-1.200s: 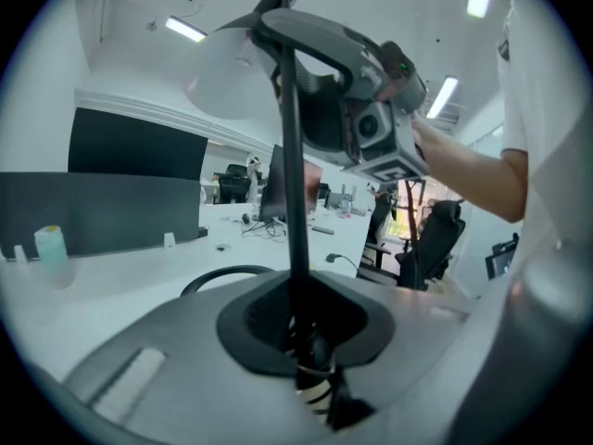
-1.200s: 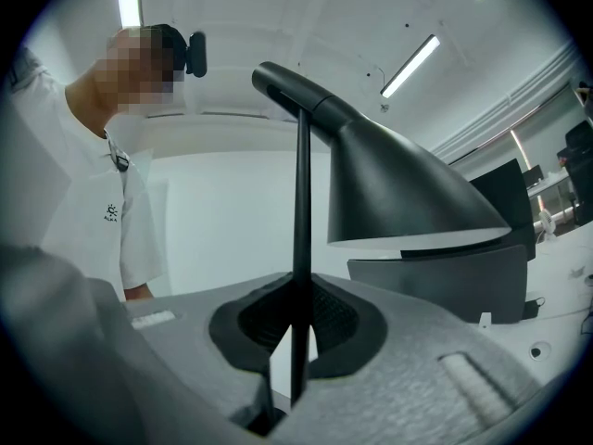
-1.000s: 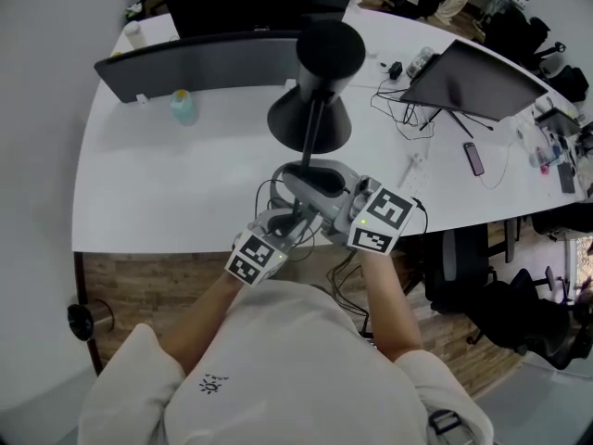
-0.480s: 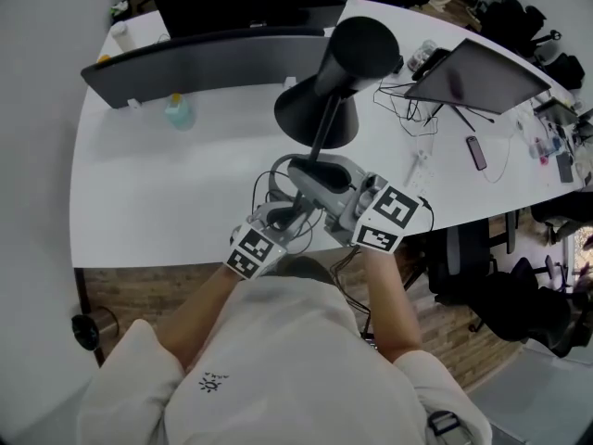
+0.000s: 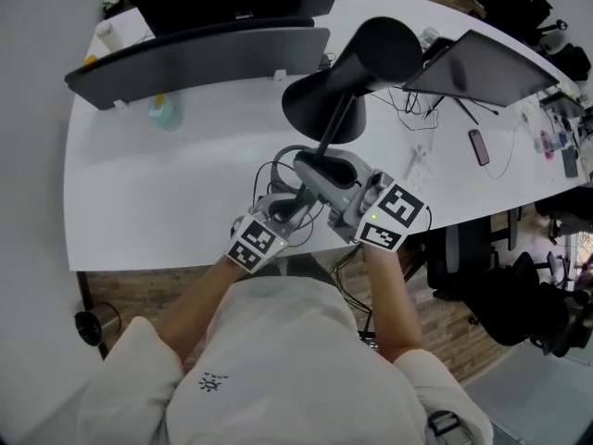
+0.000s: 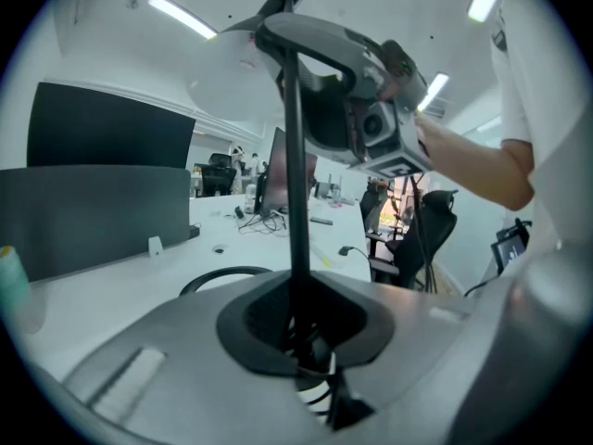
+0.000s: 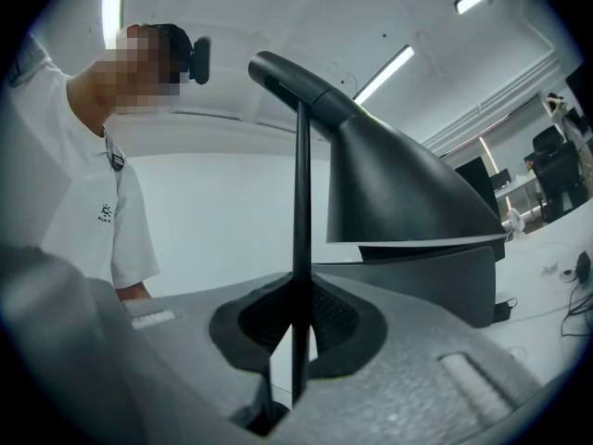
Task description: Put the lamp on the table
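I hold a black lamp by its thin stem (image 5: 335, 130) with both grippers, above the front edge of the white table (image 5: 157, 202). The dark cone shade (image 5: 324, 109) and the rounded top (image 5: 384, 46) lean to the far right. My left gripper (image 5: 298, 202) is shut on the stem's lower part (image 6: 295, 174), with a cable just below its jaws. My right gripper (image 5: 313, 167) is shut on the stem a little higher (image 7: 301, 202); the shade (image 7: 398, 193) looms to the stem's right. The lamp's foot is hidden.
A long curved monitor (image 5: 204, 54) and a teal bottle (image 5: 162, 111) stand at the back left. A tilted dark screen (image 5: 491, 63), cables (image 5: 417, 109) and a phone (image 5: 478, 146) lie at the right. Office chairs (image 5: 463, 258) stand beyond the table's right edge.
Both grippers have carried the lamp farther over the table and a little lower. The lamp's top has swung to the right in the head view. Both grips are unchanged.
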{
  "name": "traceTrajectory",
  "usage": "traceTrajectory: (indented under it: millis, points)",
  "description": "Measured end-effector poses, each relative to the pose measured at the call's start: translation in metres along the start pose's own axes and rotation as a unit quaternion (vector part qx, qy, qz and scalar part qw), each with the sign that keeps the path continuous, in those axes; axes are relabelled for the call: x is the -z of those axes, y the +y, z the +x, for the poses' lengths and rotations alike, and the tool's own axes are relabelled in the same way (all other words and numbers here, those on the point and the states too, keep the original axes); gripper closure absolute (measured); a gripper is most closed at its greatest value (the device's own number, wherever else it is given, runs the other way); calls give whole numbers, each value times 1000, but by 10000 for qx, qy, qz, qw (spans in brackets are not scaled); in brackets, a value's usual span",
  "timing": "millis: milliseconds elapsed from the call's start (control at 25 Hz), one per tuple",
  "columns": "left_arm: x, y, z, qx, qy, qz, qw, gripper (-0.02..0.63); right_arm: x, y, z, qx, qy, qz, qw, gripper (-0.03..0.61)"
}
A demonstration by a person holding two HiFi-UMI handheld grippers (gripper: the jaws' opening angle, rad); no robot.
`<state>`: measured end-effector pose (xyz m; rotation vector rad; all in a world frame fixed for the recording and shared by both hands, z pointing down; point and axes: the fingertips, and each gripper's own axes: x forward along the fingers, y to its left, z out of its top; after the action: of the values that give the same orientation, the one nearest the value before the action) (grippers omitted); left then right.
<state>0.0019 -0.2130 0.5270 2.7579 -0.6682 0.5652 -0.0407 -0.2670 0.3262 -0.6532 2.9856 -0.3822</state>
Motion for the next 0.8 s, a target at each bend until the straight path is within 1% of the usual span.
traceTrajectory:
  millis: [200, 400, 600, 800]
  points:
    - [-10, 9, 37, 47, 86, 19, 10000, 581, -2, -36, -18, 115, 16, -8, 9999, 555]
    - [-16, 20, 75, 166, 166, 67, 9997, 581, -1, -77, -35, 385, -29, -50, 9992, 555]
    - [-16, 32, 108, 317, 241, 240, 9989, 581, 6, -111, -48, 600, -19, -73, 9982, 555]
    - [-18, 52, 134, 371, 232, 396, 9983, 581, 11, -141, -51, 826, 40, -215, 9963, 555]
